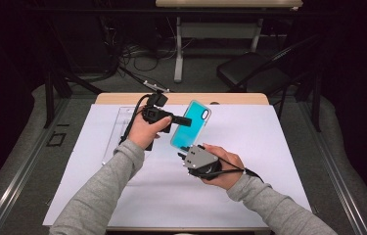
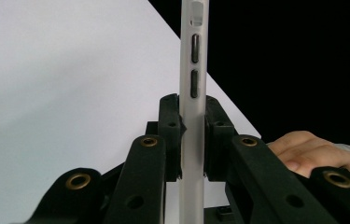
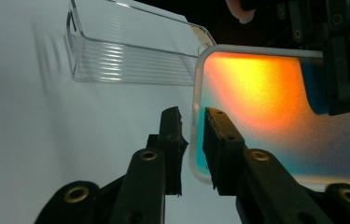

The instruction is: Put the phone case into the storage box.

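White table, phone case clamped in left tongs

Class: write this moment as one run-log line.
left gripper: shut on phone case | right gripper: open, straddling case edge | clear tray: on table

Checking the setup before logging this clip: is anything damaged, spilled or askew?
Nothing looks damaged or spilled. The phone case is off the table, tilted, clamped by the left gripper; the right gripper straddles its edge without pressing. The clear tray lies flat.
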`<state>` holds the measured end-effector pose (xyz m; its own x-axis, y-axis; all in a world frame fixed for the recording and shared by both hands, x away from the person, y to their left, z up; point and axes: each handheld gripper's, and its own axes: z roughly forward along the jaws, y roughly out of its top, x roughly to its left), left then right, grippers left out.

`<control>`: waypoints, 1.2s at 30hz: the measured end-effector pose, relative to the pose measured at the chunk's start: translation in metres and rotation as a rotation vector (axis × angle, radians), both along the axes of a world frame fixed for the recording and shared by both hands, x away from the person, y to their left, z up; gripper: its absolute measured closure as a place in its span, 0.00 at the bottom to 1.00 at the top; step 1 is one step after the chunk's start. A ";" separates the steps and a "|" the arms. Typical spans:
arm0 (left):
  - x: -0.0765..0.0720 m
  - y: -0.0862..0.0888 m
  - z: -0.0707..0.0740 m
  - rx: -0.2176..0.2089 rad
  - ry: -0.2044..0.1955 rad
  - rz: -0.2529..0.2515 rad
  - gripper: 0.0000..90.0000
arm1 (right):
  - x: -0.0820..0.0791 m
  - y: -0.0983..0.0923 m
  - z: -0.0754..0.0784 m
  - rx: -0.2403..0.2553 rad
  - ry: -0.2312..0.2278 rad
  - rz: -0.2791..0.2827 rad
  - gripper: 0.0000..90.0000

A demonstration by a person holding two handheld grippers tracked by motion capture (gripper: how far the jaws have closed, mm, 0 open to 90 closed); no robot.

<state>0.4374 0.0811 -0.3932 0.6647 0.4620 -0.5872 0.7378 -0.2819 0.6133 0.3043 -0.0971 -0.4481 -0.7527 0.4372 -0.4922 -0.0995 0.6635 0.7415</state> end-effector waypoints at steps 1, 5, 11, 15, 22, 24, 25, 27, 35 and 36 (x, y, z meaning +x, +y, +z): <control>0.000 0.000 0.000 -0.003 -0.003 0.001 0.90 | 0.000 0.000 0.000 0.004 -0.004 0.001 0.83; 0.000 0.002 0.001 -0.009 -0.018 0.004 0.90 | -0.001 -0.002 0.004 0.033 -0.008 0.003 0.77; -0.001 0.005 0.001 -0.027 -0.031 0.015 0.90 | -0.001 -0.004 0.008 0.052 -0.017 0.002 0.69; -0.001 0.010 -0.001 -0.037 -0.041 0.031 0.90 | 0.000 -0.005 0.008 0.059 -0.017 -0.009 0.66; -0.001 0.018 -0.003 -0.051 -0.065 0.055 0.90 | 0.004 -0.012 0.010 0.085 0.005 -0.044 0.65; -0.002 0.021 -0.003 -0.054 -0.072 0.060 0.90 | 0.004 -0.012 0.010 0.087 0.002 -0.049 0.66; -0.002 0.022 -0.003 -0.056 -0.077 0.063 0.90 | 0.004 -0.014 0.011 0.093 0.003 -0.054 0.66; -0.003 0.025 -0.004 -0.065 -0.090 0.073 0.90 | 0.006 -0.017 0.014 0.108 0.018 -0.063 0.66; -0.007 0.032 -0.005 -0.100 -0.104 0.094 0.90 | 0.009 -0.024 0.020 0.147 0.018 -0.065 0.63; -0.008 0.034 -0.005 -0.111 -0.109 0.101 0.90 | 0.010 -0.026 0.022 0.154 0.012 -0.072 0.61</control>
